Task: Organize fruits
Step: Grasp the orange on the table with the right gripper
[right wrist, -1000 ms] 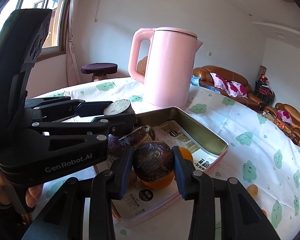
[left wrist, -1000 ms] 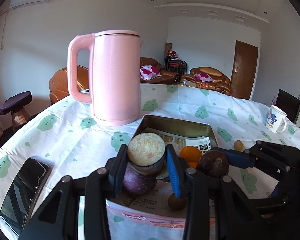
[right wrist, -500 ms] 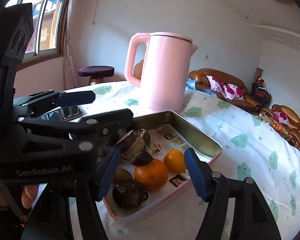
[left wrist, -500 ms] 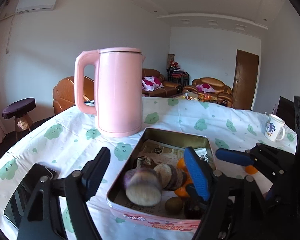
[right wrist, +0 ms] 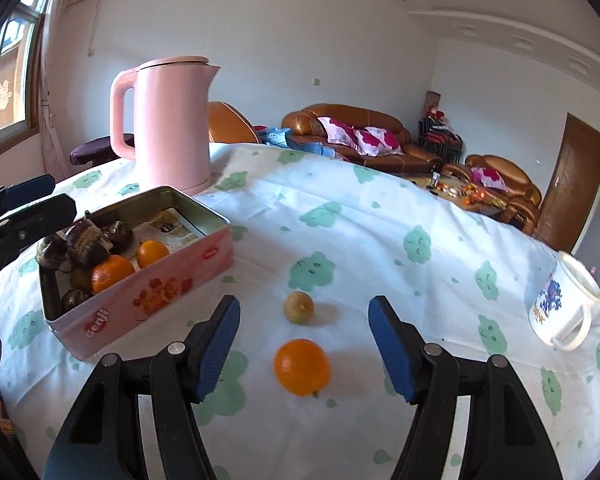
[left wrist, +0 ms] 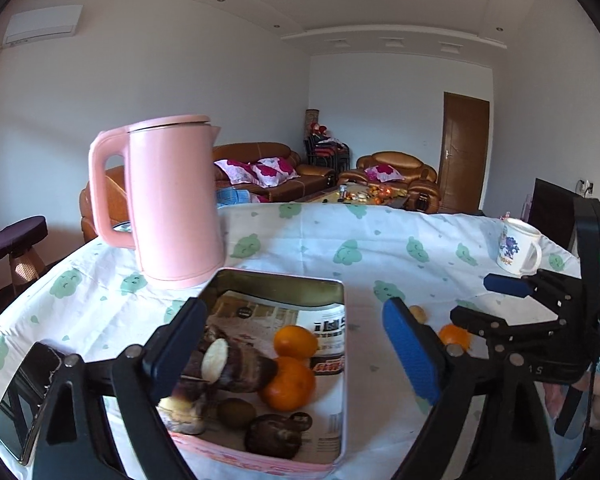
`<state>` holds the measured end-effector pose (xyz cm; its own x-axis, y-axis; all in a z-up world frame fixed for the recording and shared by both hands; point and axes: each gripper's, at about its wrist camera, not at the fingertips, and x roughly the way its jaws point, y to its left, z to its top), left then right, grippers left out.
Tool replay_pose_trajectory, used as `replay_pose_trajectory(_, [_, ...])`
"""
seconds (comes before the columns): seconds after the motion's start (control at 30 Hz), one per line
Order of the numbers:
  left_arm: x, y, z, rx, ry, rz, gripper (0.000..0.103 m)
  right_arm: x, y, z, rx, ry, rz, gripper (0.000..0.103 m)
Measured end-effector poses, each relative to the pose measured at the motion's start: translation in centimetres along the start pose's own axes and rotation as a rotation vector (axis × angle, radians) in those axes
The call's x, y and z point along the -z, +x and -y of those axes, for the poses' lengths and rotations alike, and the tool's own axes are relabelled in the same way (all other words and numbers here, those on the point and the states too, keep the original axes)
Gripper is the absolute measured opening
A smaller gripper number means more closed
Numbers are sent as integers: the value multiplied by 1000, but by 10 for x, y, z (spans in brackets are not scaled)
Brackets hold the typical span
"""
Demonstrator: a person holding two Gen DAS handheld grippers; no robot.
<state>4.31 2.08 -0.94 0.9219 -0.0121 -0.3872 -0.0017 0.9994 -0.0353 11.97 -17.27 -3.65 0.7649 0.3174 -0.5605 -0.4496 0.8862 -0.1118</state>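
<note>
A pink tin (left wrist: 342,364) (right wrist: 156,300) lined with newspaper holds purple-brown taro pieces (left wrist: 228,364), two oranges (left wrist: 290,384) (right wrist: 112,272), a kiwi (left wrist: 236,412) and a dark round fruit (left wrist: 274,436). My left gripper (left wrist: 296,348) is open and empty, just above the tin's near end. My right gripper (right wrist: 304,352) is open and empty, to the right of the tin. A loose orange (right wrist: 302,366) lies on the cloth between its fingers, with a small brown fruit (right wrist: 299,307) just beyond it. Both also show in the left wrist view, the orange (left wrist: 454,336) and the brown fruit (left wrist: 418,313).
A tall pink kettle (left wrist: 174,200) (right wrist: 172,120) stands behind the tin. A white mug (left wrist: 518,250) (right wrist: 564,308) stands at the table's right. A black phone (left wrist: 24,396) lies at the near left. The cloth (right wrist: 380,232) has green cloud prints.
Both grippers opened and let go of their fruit, the taro piece and the dark round fruit, which now lie in the tin. The right gripper swung right to over the loose orange.
</note>
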Motion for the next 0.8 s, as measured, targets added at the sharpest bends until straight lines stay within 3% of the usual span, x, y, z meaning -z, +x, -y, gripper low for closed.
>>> replay_pose_trajectory(0.33, [-8,27,42,50,83,-70,93,14,30,9,-79,18,-151,68])
replay_pose_trajectory(0.4, [-10,31,47,52,95,-85,93,16,36,13,-88,30,-186,49])
replay_pose_trajectory(0.47, [-12,33,51,56,108,-93,93,16,42,16,-134,53,-206,38])
replay_pose_trajectory(0.5, [-14,34,53,60,113,-98,93,16,43,16,-142,54,-214,38])
replay_pose_trajectory(0.63, [-16,45,66,73,152,-132,95,16,43,18,-128,52,-215,37])
replay_pose_trajectory(0.8, [-13,66,79,85,162,-189,95,15,39,45,-14,127,-174,37])
